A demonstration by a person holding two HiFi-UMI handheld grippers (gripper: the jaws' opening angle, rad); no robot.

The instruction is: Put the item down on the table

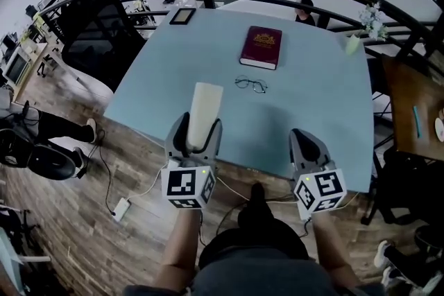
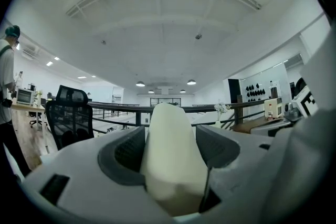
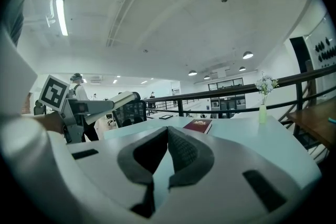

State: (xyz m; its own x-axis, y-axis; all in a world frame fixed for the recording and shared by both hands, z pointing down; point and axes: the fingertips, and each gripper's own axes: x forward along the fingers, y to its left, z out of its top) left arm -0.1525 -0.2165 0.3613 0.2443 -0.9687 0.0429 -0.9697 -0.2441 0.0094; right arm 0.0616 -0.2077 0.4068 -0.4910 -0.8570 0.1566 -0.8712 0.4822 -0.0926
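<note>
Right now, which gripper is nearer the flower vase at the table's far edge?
Right. The flower vase stands ahead and right of the right gripper; the left gripper, gripping the cream item, is farther over on the left.

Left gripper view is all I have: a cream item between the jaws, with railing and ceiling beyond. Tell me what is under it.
Observer: In the head view the cream item juts forward over the near edge of the light blue table, with tabletop under its tip.
Operator: Report anything ahead of it on that surface.
Observer: A pair of glasses lies ahead and to the right of its tip, apart from it, with a dark red book beyond them.
</note>
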